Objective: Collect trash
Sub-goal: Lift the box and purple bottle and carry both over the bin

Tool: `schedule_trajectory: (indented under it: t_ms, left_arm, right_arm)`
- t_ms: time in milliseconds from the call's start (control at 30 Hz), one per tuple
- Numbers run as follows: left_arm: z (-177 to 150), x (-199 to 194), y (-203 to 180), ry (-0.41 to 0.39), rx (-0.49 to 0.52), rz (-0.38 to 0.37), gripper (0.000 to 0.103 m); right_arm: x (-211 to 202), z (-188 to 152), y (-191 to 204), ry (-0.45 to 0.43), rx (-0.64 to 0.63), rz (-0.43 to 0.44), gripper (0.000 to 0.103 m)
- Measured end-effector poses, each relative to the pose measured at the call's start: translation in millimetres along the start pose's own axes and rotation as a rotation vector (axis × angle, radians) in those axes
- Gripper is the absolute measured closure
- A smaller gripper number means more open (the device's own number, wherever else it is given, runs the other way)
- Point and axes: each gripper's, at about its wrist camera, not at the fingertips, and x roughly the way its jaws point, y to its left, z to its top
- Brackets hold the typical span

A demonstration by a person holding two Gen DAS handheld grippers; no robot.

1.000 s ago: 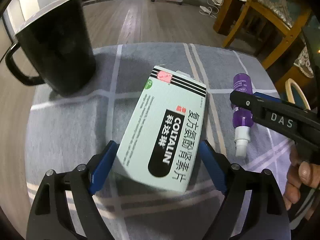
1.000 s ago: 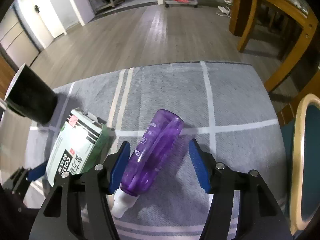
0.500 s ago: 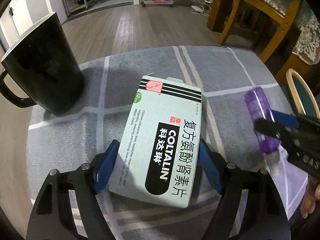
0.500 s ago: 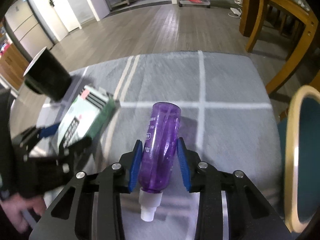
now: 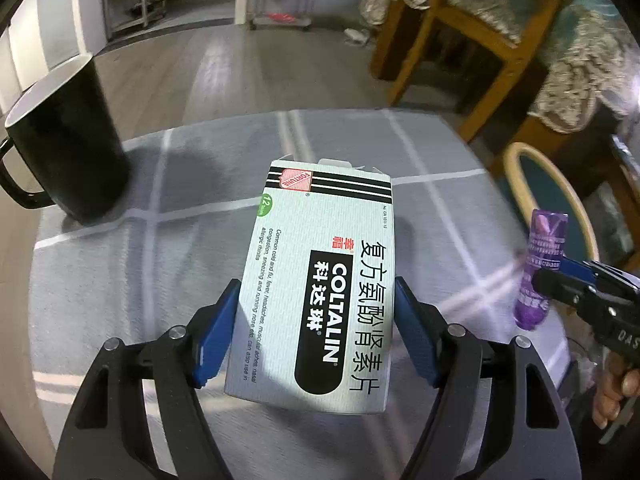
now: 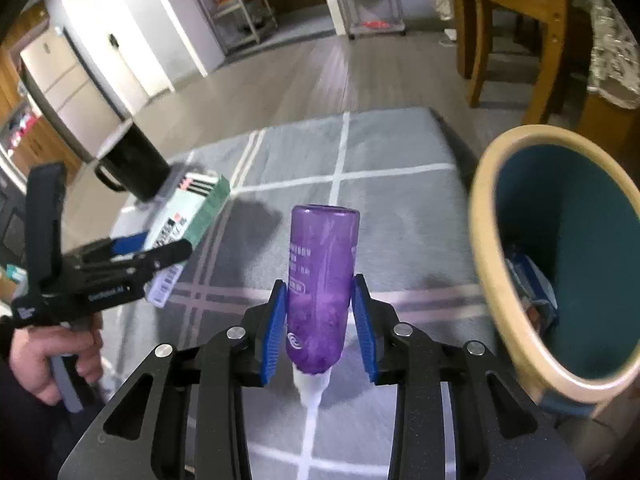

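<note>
Right wrist view, nearest: our right tongs [image 6: 320, 328] are clamped on the purple bottle [image 6: 322, 280] low on its body, nozzle toward us, lifted off the table [image 6: 400, 208].
Bottle handling: we judge it light, stiff and slick plastic; a hold across the round body suits it.
Left tongs [image 5: 314, 328]: their jaws have just been closing on the medicine box [image 5: 320, 280], pads against its long sides.
Box handling: thin card, likely empty, easily crushed; we should squeeze gently.
Bin [image 6: 496, 280]: just right of the bottle, open, some trash inside.
Farther: black mug [image 5: 68, 144], not ours to take.
</note>
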Motion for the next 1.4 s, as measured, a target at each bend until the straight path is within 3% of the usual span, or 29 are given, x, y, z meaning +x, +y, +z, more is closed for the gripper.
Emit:
schedule_trajectory:
  t_ms: [267,500,733,1000,1167,1400]
  left_arm:
    - [-7,-18,-38,-0.034,0.040,-0.100,0.031]
    - [5,-15,-89,-0.024,0.110,-0.165,0.031]
    - [19,-4,-152,-0.008,0.188,-0.225,0.031]
    - [42,23,-220,0.051,0.284,-0.266,0.030]
    - [53,49,-256,0.121,0.354,-0.253,0.030]
    - [63,73,-278,0.172,0.391,-0.227,0.030]
  right_arm:
    - [-53,-11,-35,-0.124,0.081,0.007,0.069]
    - [-98,-18,-82,-0.270,0.216,-0.011,0.069]
    - [-130,-20,-132,-0.390,0.349,-0.099,0.069]
    - [-130,-22,-159,-0.408,0.433,-0.153,0.069]
    - [-123,-26,-180,-0.399,0.482,-0.184,0.069]
    - [-110,-31,-200,-0.366,0.541,-0.196,0.069]
